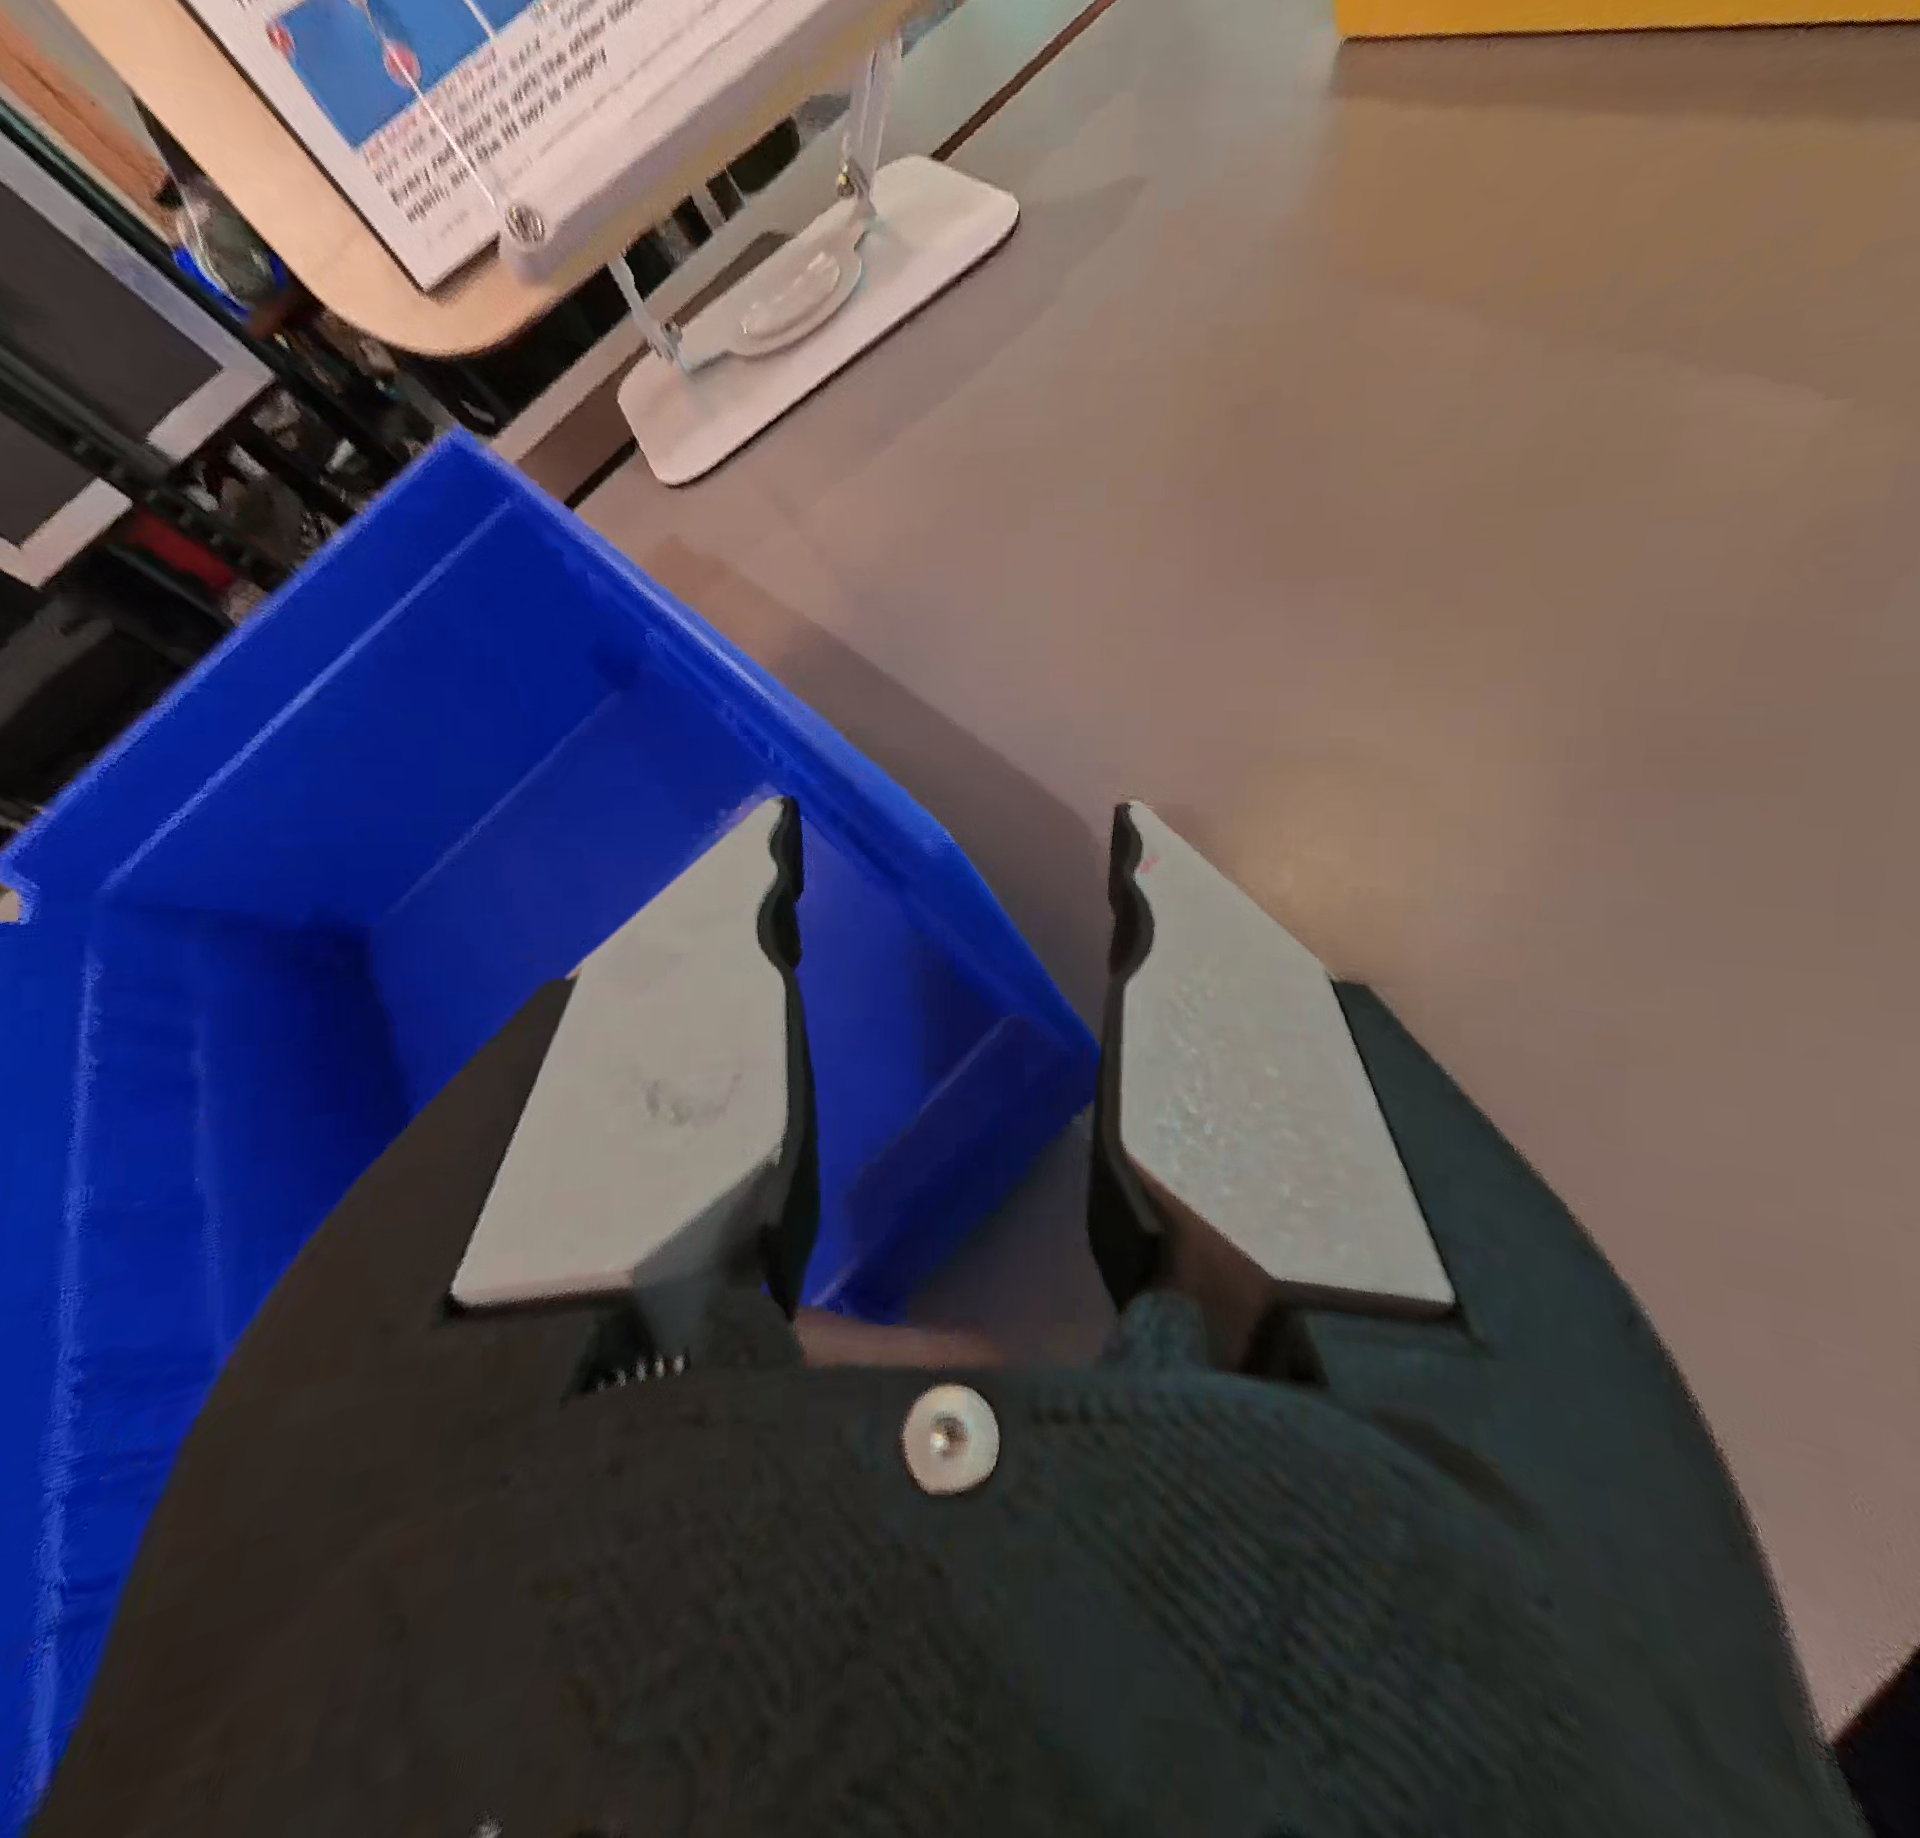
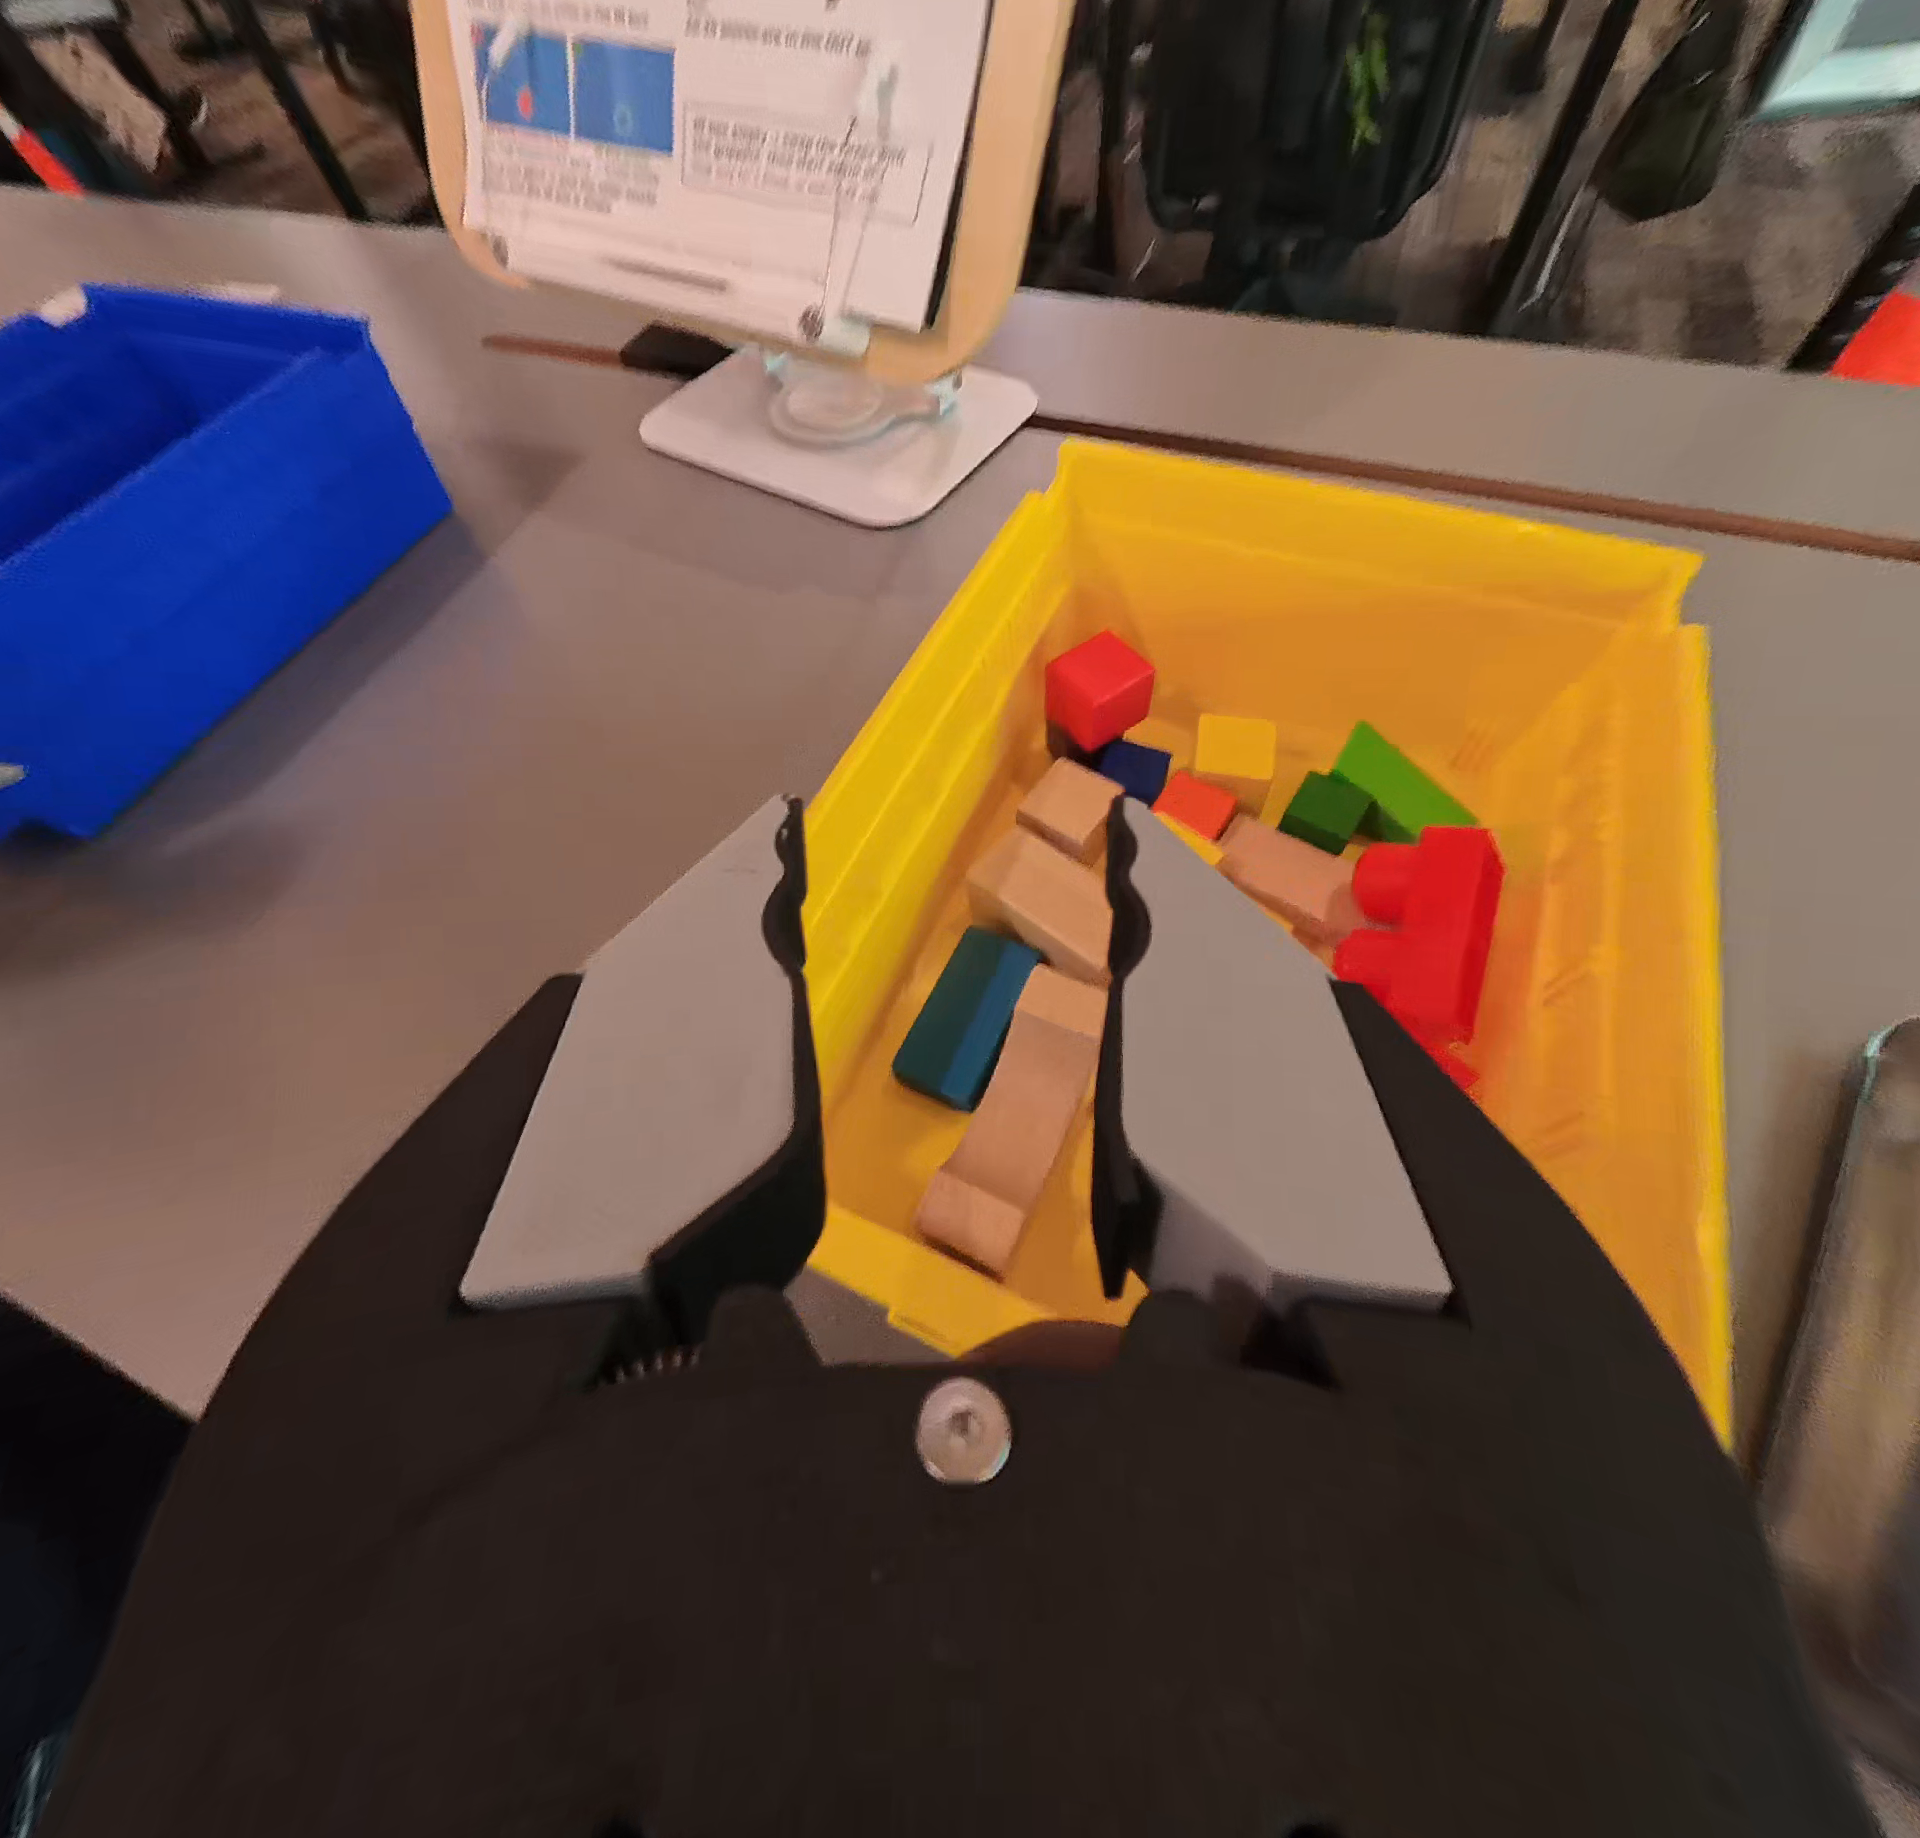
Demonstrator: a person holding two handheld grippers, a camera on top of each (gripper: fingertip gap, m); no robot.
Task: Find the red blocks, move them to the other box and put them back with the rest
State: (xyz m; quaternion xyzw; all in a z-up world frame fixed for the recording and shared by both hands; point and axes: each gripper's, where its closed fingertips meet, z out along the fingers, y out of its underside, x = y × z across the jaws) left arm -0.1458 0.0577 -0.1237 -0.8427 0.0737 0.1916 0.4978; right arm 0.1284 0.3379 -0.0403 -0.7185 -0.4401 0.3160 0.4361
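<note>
I see a grey desk [image 2: 520, 697] carrying a white stand [image 2: 842, 438] that props a wood-framed instruction sheet [image 2: 717, 115]. Behind the stand, off the desk, dark frames and bags [image 2: 1351, 105] blur together.

On the worktop [image 2: 623, 645] one box [image 2: 187, 541] stands left, the other box [image 2: 1621, 853], with blocks [image 2: 1049, 895] inside, right; a stand [image 2: 842, 448] is behind, between them.

blue box [image 1: 343, 801] cropped left, sheet [image 2: 717, 105] perhaps blurred

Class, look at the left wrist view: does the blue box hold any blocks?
No. The visible inside of the blue box shows only bare blue walls and floor.
</note>
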